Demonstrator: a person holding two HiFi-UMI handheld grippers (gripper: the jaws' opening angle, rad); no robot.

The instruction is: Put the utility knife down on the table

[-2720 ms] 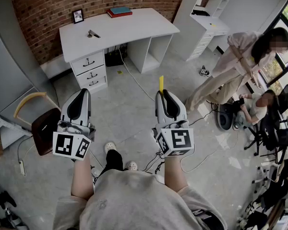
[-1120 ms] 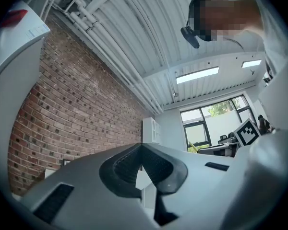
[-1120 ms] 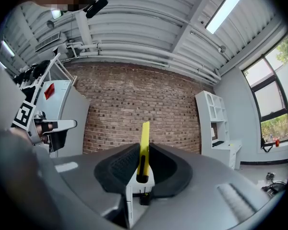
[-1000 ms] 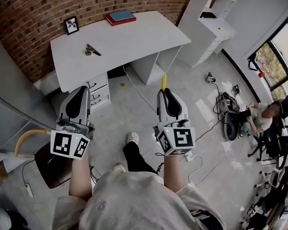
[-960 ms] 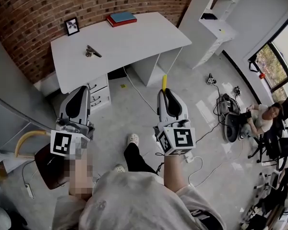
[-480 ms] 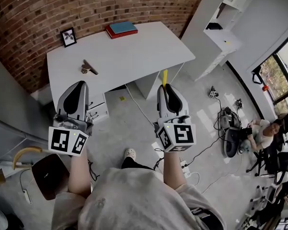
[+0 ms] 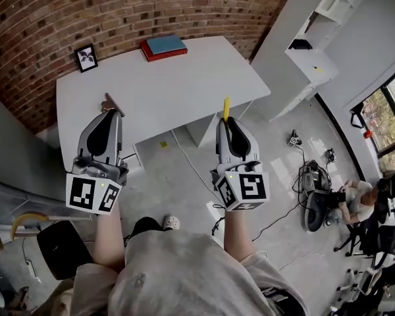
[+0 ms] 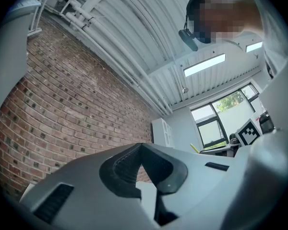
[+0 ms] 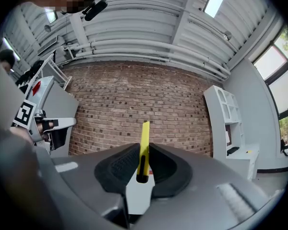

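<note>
Closer now to the white counter (image 7: 178, 84), the right hand-held gripper (image 7: 227, 122) has its jaws clamped on the yellow utility knife (image 7: 225, 107), which projects beyond them. The left hand-held gripper (image 7: 110, 115), alongside, has its jaws together, holding nothing.

text: none legible | labels: none | numbers: none | signs: none
</note>
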